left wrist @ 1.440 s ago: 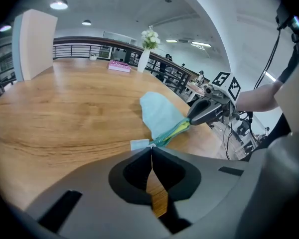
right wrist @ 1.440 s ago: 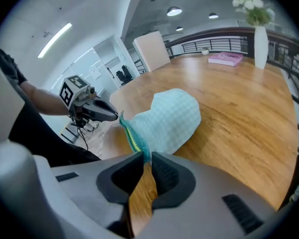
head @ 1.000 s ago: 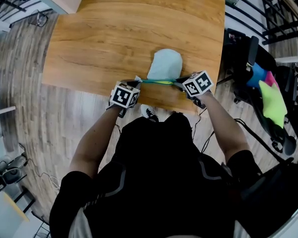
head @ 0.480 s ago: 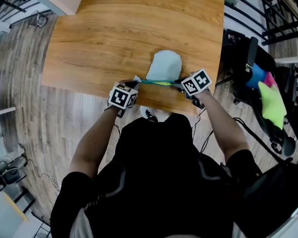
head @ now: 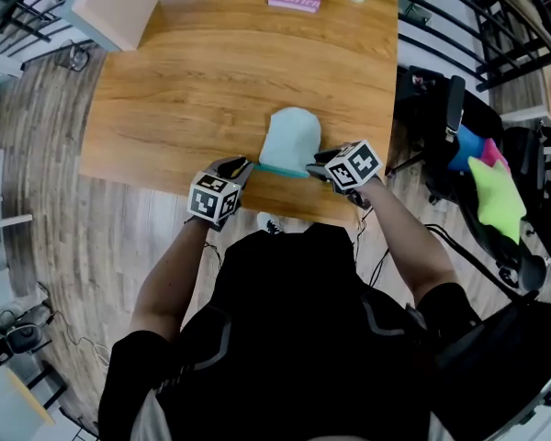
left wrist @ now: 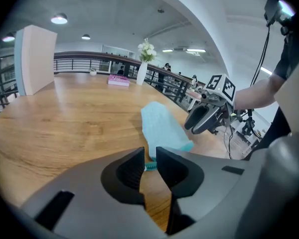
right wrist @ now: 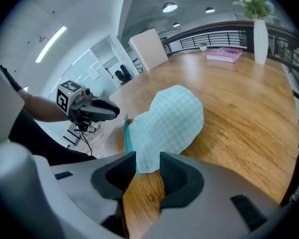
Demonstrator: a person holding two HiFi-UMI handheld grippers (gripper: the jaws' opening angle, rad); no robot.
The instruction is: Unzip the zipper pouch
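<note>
Teal checked zipper pouch (head: pixel 290 141) located at near edge of wooden tabletop (head: pixel 165 81); zipper line laid left-right between grippers. Left gripper (left wrist: pixel 149 153): jaws opening, zipper end (left wrist: pixel 150 167) between, not pinched. Right gripper (right wrist: pixel 147 156): jaws opening, pouch corner between, unclamped. Both judged equally near.

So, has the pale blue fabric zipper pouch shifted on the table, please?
No: the pouch lies as far from the wooden table's right edge as before.
</note>
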